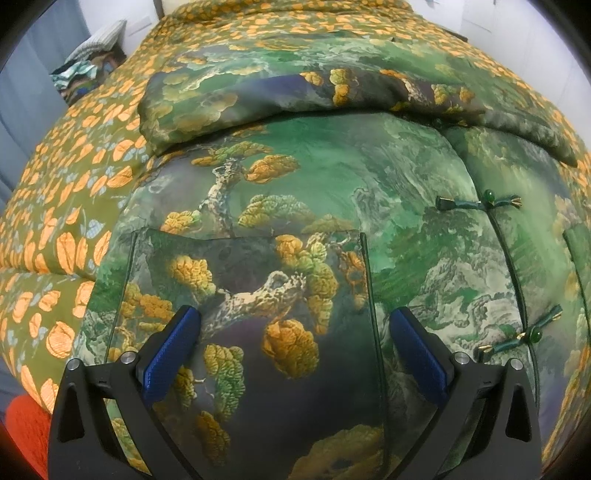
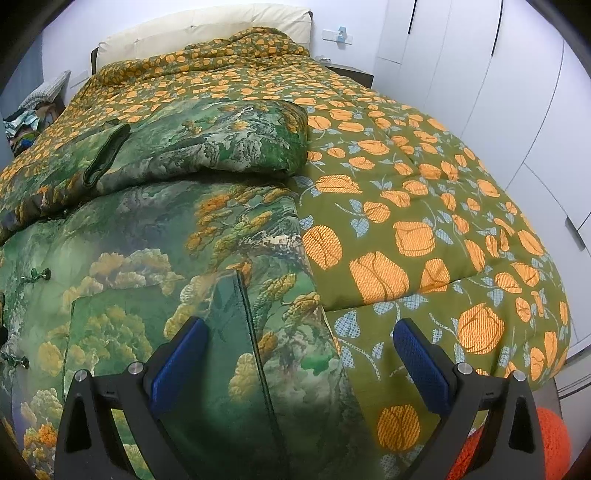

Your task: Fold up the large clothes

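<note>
A large padded jacket [image 1: 317, 192] printed with green landscape and golden pine trees lies front-up on the bed. Both sleeves are folded across its upper part [image 1: 258, 99]. Green knot buttons [image 1: 480, 202] close its front. My left gripper [image 1: 295, 325] hovers open over the jacket's patch pocket [image 1: 251, 295], blue pads wide apart, holding nothing. In the right wrist view the same jacket [image 2: 147, 240] fills the left half, its folded sleeve [image 2: 207, 144] lying farther back. My right gripper [image 2: 299, 336] stands open above the jacket's right hem edge [image 2: 258, 332], nothing between its pads.
An olive quilt with orange flowers [image 2: 424, 206] covers the bed under the jacket. A cream headboard [image 2: 207, 29] stands at the back. White wardrobe doors [image 2: 498, 92] line the right side. A pile of clothes [image 1: 85, 74] sits at the far left. An orange knitted thing [image 2: 546, 443] lies below the bed's corner.
</note>
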A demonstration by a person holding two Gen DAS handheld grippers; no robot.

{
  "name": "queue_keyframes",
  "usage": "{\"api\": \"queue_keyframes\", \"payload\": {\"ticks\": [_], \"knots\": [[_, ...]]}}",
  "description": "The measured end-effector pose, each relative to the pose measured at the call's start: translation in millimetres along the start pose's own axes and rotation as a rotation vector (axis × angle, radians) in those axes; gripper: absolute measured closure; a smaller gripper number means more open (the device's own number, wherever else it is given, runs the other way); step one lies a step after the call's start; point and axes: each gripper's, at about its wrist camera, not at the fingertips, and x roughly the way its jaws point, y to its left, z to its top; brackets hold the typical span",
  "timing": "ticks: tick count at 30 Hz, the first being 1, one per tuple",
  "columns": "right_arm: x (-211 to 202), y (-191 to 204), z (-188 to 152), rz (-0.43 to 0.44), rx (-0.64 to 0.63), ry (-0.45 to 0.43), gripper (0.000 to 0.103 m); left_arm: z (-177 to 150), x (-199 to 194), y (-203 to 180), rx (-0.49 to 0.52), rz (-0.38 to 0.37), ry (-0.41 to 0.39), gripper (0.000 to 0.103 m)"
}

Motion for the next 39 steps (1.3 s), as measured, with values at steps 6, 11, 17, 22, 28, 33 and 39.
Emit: {"api": "queue_keyframes", "payload": {"ticks": [6, 11, 17, 22, 28, 33, 39], "knots": [[0.9, 1.5, 0.4, -0.004, -0.006, 0.003, 0.003, -0.2, 0.2, -2.1, 0.009, 0.007, 0.0, 0.0], [0.9, 2.4, 0.1, -0.003, -0.01, 0.004, 0.003, 0.3, -0.5, -3.2, 0.011, 0.005, 0.005, 0.0], [-29.2, -24.2, 13.8, 0.086, 0.057, -0.035, 0.003, 12.1, -62.6, 46.3, -0.099, -0.112, -0.07, 0.001], [-41.7, -62.6, 21.4, 0.246, 0.04, 0.113, 0.003, -8.7, -71.1, 112.6, -0.137, -0.08, 0.024, 0.0], [-25.8, -79.7, -16.9, 0.453, 0.131, 0.402, 0.003, -60.1, -32.1, 126.8, -0.232, -0.182, 0.229, 0.0], [-18.6, -45.0, -21.2, 0.47, -0.01, 0.434, 0.003, -57.0, -9.9, 110.9, -0.166, -0.194, 0.307, 0.0], [3.2, -22.7, -24.9, 0.458, -0.074, 0.519, 0.003, -53.9, 6.2, 109.4, -0.168, -0.233, 0.348, 0.0]]}}
